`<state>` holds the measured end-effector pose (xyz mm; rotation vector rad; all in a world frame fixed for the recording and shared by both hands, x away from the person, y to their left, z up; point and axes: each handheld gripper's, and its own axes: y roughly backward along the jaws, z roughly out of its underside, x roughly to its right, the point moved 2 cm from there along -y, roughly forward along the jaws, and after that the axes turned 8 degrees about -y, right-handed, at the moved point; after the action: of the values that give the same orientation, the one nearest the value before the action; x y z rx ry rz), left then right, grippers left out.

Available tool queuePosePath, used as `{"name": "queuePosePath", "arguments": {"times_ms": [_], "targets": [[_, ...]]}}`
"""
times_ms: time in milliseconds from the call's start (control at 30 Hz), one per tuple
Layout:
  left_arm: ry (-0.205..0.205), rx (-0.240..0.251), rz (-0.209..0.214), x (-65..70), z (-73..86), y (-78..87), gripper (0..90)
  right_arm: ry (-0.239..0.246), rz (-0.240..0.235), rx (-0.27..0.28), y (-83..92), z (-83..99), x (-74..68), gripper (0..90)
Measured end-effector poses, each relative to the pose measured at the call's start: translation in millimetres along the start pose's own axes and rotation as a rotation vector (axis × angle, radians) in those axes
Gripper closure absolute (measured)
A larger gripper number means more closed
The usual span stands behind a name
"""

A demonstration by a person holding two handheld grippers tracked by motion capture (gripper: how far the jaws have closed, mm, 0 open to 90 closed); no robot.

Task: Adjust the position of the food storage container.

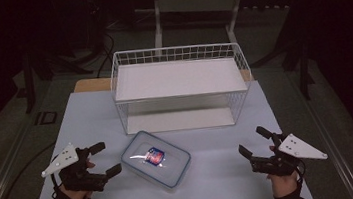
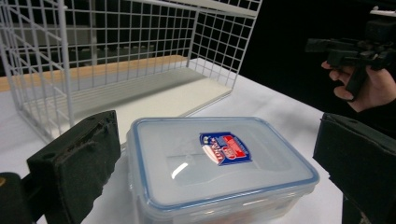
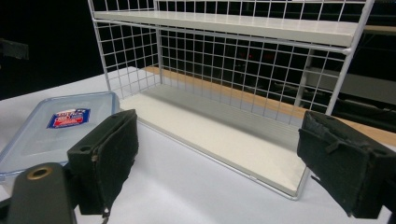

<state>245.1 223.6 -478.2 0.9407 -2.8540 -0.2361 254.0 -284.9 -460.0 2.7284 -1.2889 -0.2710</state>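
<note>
Clear rectangular plastic container [image 1: 155, 158], blue-rimmed lid, between gaping left gripper [image 1: 105, 159] and right gripper [image 1: 251, 143].

Inspector A: Classification of premises?

Inspector B: A darkened lab or test room. The landmark is a white wire-mesh two-tier shelf rack [image 1: 181, 86] on a white-covered table [image 1: 233, 173].

Inspector A: Supporting evidence?

Inspector B: Behind the rack, a pale metal frame stand [image 1: 194, 7] on grey floor. Left of the rack, black cables [image 1: 100, 47] trail across the floor. Surroundings are unlit.
</note>
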Motion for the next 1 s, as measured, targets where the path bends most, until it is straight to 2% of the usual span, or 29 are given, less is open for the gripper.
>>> {"name": "queuePosePath", "arguments": {"times_ms": [100,167,300,333,400,433,467,500,567,600,633,700,767,833,867,900,933,967,1000], "targets": [[0.011,0.000,0.005,0.4,-1.3,-0.2,0.8,0.004,0.003,0.000,0.1,-0.4,-0.7,12.3],[0.017,0.004,0.023,3.0,-4.9,-0.3,0.9,0.001,-0.001,0.001,0.1,-1.1,-1.3,12.3],[0.001,-0.007,0.039,9.2,-10.7,-1.3,0.9,-0.002,-0.001,0.007,-0.6,-2.2,-1.9,12.3],[-0.004,-0.027,0.062,13.7,-12.3,-2.3,0.9,-0.002,-0.001,0.008,-1.1,-2.4,-2.4,12.2],[-0.006,-0.045,0.073,16.0,-12.3,-3.3,0.9,-0.003,-0.002,0.008,-1.3,-2.6,-2.9,12.3],[-0.018,-0.099,0.090,20.8,-10.6,-6.3,0.9,-0.002,-0.004,0.006,-1.9,-2.8,-4.0,12.3],[-0.018,-0.099,0.090,20.8,-10.6,-6.3,1.2,0.000,-0.006,0.006,-2.4,-2.8,-4.6,12.2],[-0.028,-0.137,0.112,25.6,-8.9,-8.7,2.7,-0.001,-0.006,0.005,-2.5,-2.9,-5.2,12.2],[-0.035,-0.151,0.114,28.1,-8.7,-9.7,6.0,-0.002,-0.008,0.005,-2.8,-3.0,-5.5,12.3],[-0.039,-0.162,0.136,32.3,-8.6,-11.1,10.0,-0.003,-0.009,0.003,-3.3,-3.2,-6.0,12.3],[-0.039,-0.162,0.136,32.3,-8.6,-11.1,12.4,-0.005,-0.009,0.000,-3.7,-3.1,-6.2,12.3],[-0.068,-0.210,0.154,37.8,-6.2,-15.3,17.8,-0.004,-0.008,-0.005,-4.8,-2.6,-6.2,12.3],[-0.074,-0.248,0.175,41.1,-2.2,-19.3,22.9,-0.009,-0.008,-0.009,-5.9,-2.0,-6.4,12.3],[-0.072,-0.266,0.169,42.4,0.2,-21.9,31.0,-0.009,-0.009,-0.010,-6.4,-1.8,-6.4,12.3],[-0.070,-0.276,0.186,43.5,2.5,-23.8,34.9,-0.011,-0.012,-0.013,-7.2,-1.5,-6.0,12.4],[-0.071,-0.286,0.203,44.7,4.7,-25.5,34.9,-0.011,-0.012,-0.013,-7.2,-1.5,-6.0,12.4],[-0.066,-0.319,0.231,45.9,8.8,-29.2,43.2,-0.016,-0.014,-0.015,-8.1,-1.2,-6.2,12.4],[-0.061,-0.333,0.251,45.8,10.4,-30.3,45.5,-0.017,-0.012,-0.015,-8.3,-1.1,-6.2,12.4],[-0.048,-0.351,0.264,45.1,11.9,-31.6,52.0,-0.020,-0.010,-0.014,-8.5,-1.2,-6.2,12.4]]}}
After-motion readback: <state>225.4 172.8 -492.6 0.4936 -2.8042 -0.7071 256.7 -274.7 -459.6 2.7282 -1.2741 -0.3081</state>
